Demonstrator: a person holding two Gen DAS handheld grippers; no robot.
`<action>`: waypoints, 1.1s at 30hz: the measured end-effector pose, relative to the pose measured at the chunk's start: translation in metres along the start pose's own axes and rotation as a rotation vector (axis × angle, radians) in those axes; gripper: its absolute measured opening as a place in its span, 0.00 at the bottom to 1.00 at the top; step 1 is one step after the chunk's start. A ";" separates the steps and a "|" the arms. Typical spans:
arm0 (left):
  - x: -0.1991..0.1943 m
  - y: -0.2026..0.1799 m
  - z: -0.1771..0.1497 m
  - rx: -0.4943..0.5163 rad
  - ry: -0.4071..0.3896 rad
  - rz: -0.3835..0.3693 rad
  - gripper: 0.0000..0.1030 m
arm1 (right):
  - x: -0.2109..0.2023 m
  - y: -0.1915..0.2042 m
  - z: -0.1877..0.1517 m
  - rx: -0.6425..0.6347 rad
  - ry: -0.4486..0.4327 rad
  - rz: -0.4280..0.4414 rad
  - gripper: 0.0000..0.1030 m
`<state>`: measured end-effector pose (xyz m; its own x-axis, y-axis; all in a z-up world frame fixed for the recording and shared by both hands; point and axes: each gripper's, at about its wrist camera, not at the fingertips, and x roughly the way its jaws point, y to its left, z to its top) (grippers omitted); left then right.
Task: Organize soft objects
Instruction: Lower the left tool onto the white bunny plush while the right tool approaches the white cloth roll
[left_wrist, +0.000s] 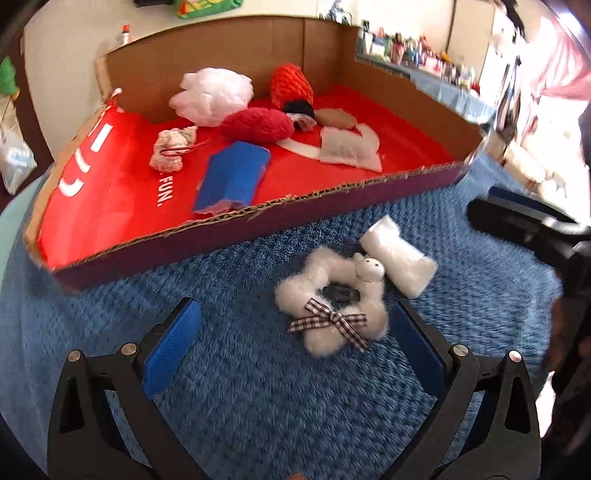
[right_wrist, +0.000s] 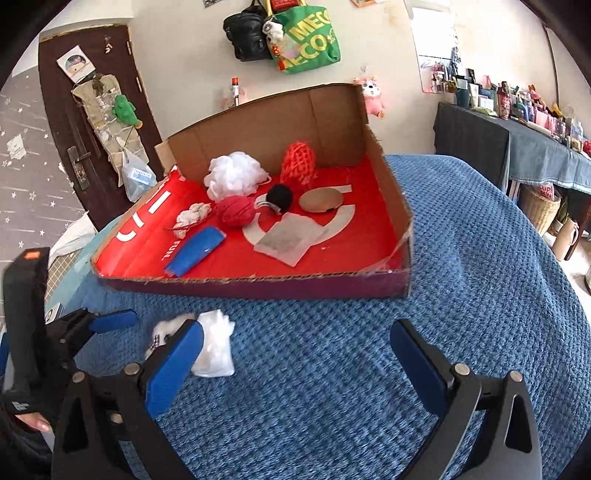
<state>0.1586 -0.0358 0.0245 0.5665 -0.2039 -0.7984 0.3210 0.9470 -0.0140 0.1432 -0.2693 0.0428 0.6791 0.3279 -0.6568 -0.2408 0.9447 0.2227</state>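
Observation:
A white fluffy star-shaped plush (left_wrist: 330, 302) with a checked bow lies on the blue blanket (left_wrist: 258, 387), touching a white soft packet (left_wrist: 397, 256). My left gripper (left_wrist: 295, 332) is open, its fingers either side of the plush, just short of it. My right gripper (right_wrist: 297, 362) is open and empty above the blanket; the packet (right_wrist: 214, 347) and plush (right_wrist: 164, 328) lie by its left finger. The cardboard box (left_wrist: 258, 221) holds several soft objects: a white puff (left_wrist: 212, 94), red knits (left_wrist: 256, 125), a blue pad (left_wrist: 232, 181).
The box (right_wrist: 258, 284) has a red liner and low front wall, high back walls. A door (right_wrist: 92, 129) and hanging bags (right_wrist: 288, 33) are behind it. A cluttered table (right_wrist: 517, 122) stands at the right. The left gripper (right_wrist: 92, 325) shows in the right wrist view.

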 end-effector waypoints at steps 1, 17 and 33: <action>0.004 -0.001 0.001 0.020 0.010 0.016 1.00 | 0.001 -0.002 0.000 0.004 0.003 0.003 1.00; -0.002 0.035 -0.008 0.017 0.012 0.068 1.00 | 0.027 0.017 -0.007 -0.109 0.114 0.012 1.00; 0.002 0.043 -0.008 -0.034 0.022 0.000 1.00 | 0.049 0.017 -0.012 -0.130 0.223 -0.059 1.00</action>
<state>0.1674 0.0065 0.0170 0.5495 -0.1984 -0.8116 0.2949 0.9549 -0.0338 0.1645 -0.2374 0.0056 0.5286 0.2489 -0.8115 -0.3018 0.9487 0.0944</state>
